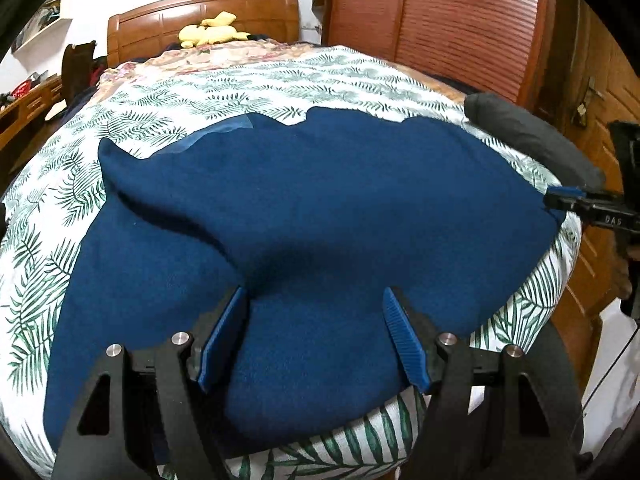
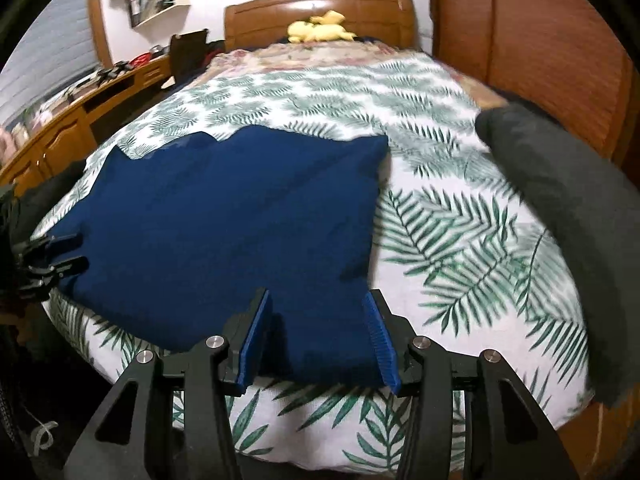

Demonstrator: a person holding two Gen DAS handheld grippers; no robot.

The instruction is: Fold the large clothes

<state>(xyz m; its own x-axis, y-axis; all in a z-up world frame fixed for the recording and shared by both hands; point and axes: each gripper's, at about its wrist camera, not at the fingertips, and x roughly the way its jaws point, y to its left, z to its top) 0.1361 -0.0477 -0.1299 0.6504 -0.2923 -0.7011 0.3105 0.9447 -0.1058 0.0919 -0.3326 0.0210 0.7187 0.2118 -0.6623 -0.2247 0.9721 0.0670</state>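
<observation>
A large dark blue garment (image 1: 304, 208) lies spread on the bed with the leaf-print sheet (image 1: 256, 84); it also shows in the right wrist view (image 2: 224, 216). My left gripper (image 1: 316, 300) is open, its jaws wide apart over the garment's near edge, a raised fold between them. My right gripper (image 2: 318, 304) is open over the garment's near right corner; it also shows at the garment's right edge in the left wrist view (image 1: 560, 198). The left gripper shows at the garment's left edge in the right wrist view (image 2: 66, 252).
A dark grey rolled cloth (image 2: 560, 200) lies along the bed's right side, also in the left wrist view (image 1: 532, 136). A yellow plush toy (image 2: 320, 26) sits by the wooden headboard (image 2: 320, 8). A wooden desk (image 2: 80, 112) stands left, a wardrobe (image 1: 440, 12) right.
</observation>
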